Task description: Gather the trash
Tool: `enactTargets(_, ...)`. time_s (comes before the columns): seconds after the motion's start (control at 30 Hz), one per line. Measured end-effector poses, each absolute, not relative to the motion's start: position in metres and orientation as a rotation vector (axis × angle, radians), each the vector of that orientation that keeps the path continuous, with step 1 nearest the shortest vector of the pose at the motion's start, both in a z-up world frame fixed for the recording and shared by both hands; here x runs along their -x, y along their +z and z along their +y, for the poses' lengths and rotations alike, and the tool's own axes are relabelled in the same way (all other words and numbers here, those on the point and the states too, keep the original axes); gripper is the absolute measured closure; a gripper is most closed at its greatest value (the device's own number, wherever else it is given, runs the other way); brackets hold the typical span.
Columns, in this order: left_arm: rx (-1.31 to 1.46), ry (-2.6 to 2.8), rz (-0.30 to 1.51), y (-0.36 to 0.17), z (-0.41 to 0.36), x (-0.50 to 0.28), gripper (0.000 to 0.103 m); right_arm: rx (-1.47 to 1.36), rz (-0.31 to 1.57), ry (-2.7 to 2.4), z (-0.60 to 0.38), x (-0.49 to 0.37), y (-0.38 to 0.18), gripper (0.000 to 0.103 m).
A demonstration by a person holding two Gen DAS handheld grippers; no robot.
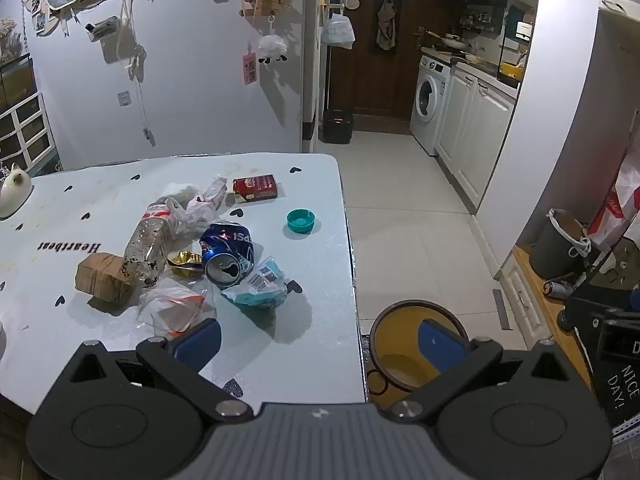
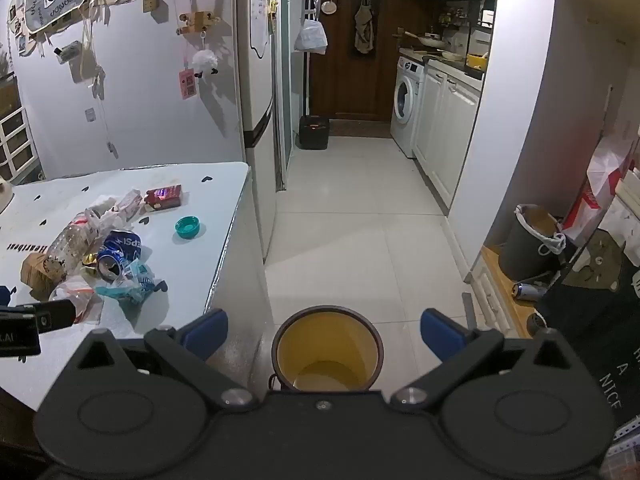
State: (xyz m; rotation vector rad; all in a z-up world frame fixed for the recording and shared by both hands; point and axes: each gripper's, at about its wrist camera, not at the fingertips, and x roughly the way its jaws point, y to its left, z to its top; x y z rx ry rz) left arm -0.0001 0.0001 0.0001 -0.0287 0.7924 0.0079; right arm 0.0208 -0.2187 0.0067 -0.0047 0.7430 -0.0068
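- The left hand-held gripper is spread wide and grasps nothing; it hangs over the near right corner of the tabletop.
- The right hand-held gripper is likewise released and empty, above the yellow-lined bin on the floor just right of the tabletop.
- Judged from this, collecting has not begun: the bin looks empty as far as its visible inside shows.
- All the trash sits in a cluster on the tabletop: crushed blue can, plastic bottle, brown carton, teal wrapper, clear bag, gold foil, crumpled white wrappers, red box and teal cap farther off.
- The bin's near rim is hidden behind the grippers' bodies; the foil is partly tucked under the can and bottle.
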Motion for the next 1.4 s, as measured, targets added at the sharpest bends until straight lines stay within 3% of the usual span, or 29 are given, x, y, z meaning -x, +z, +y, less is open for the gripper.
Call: enactTargets(1.4,0.031,0.007,0.794,0.0009,-0.0017,-0.0001,0.0,0.004,0.752,-0.008,-0.2185,-0.0234,0.0038,0.0)
